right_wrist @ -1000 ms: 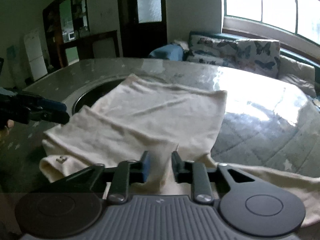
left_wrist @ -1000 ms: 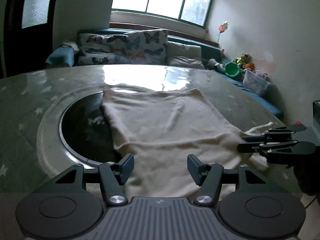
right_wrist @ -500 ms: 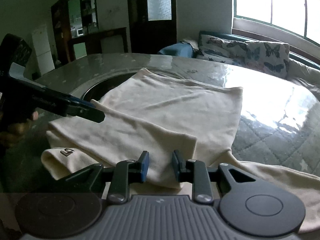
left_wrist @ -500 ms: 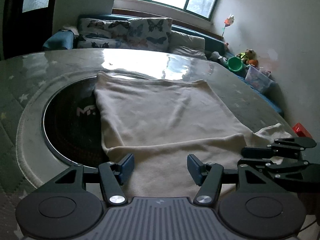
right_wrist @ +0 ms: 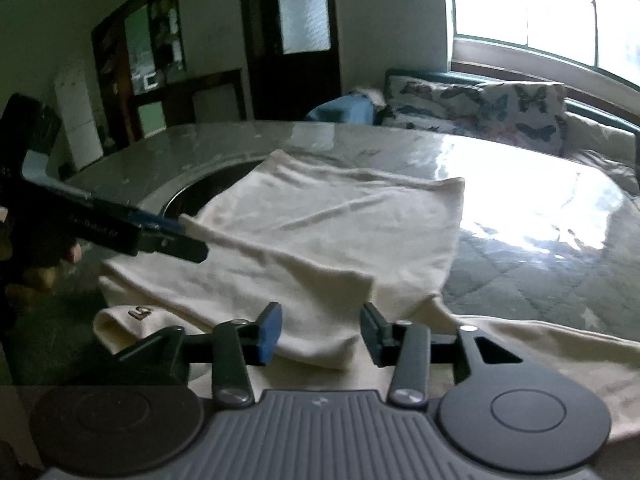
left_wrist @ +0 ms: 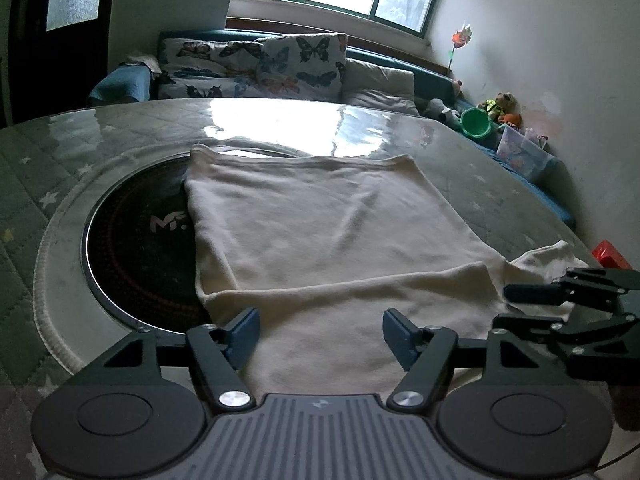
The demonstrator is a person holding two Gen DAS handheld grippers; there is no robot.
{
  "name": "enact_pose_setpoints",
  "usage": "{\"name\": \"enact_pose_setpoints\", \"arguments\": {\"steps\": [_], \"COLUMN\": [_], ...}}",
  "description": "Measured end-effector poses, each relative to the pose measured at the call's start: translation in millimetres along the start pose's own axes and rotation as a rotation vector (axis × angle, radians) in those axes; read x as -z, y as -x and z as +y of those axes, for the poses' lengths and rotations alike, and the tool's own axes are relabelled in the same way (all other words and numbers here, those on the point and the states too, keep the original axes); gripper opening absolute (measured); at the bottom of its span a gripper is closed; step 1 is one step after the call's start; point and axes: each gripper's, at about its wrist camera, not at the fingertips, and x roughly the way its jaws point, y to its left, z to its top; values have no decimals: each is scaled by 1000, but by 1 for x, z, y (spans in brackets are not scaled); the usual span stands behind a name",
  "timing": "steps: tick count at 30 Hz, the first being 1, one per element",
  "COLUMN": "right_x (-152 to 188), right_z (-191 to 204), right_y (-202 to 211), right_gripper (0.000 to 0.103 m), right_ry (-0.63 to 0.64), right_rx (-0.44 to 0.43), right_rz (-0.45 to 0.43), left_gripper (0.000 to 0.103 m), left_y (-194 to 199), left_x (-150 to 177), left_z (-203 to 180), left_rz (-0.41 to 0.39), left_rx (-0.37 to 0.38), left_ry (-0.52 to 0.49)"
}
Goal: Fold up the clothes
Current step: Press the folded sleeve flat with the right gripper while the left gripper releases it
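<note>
Released since a moment ago: right tool (right_wrist: 320,334) now parted wider, nothing pinched, poised over a folded corner of the cream knit garment (left_wrist: 328,224). Left tool (left_wrist: 318,334) spread wide over the near fold, gripping nothing. Soft, faintly creased fabric lying flat on the glossy quilt-patterned tabletop (left_wrist: 100,128), partly covering a round black inset (left_wrist: 140,240) with pale lettering, "M" legible, the rest hidden. Small dark logo (right_wrist: 141,312) on a rolled cuff, blurred, unreadable. Sleeve (right_wrist: 560,344) cut off at right.
</note>
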Motion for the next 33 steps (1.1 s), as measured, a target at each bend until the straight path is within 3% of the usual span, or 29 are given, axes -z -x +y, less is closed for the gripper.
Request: {"name": "enact_pose_setpoints", "arguments": {"steps": [8,18,24,33], "right_x": [25,58,69,75], "right_z": [-35,-95,-139,-167], "right_y": [38,81,86,78], "right_gripper": [54,56,55,49], "right_ry": [-130,-321,-491,-573], "right_rx": [134,354,435,511], "right_rz": [-25,-72,-105,-113], "left_gripper": [80,83,83,87], "left_y": [9,4,-1,1], "left_x": [0,-4,0,4], "left_z": [-20,-68,-86,-88], "left_rz": [-10,2,19,20], "left_rx": [-19,54,75,62], "left_ry": [-45,-159,-193,-204]}}
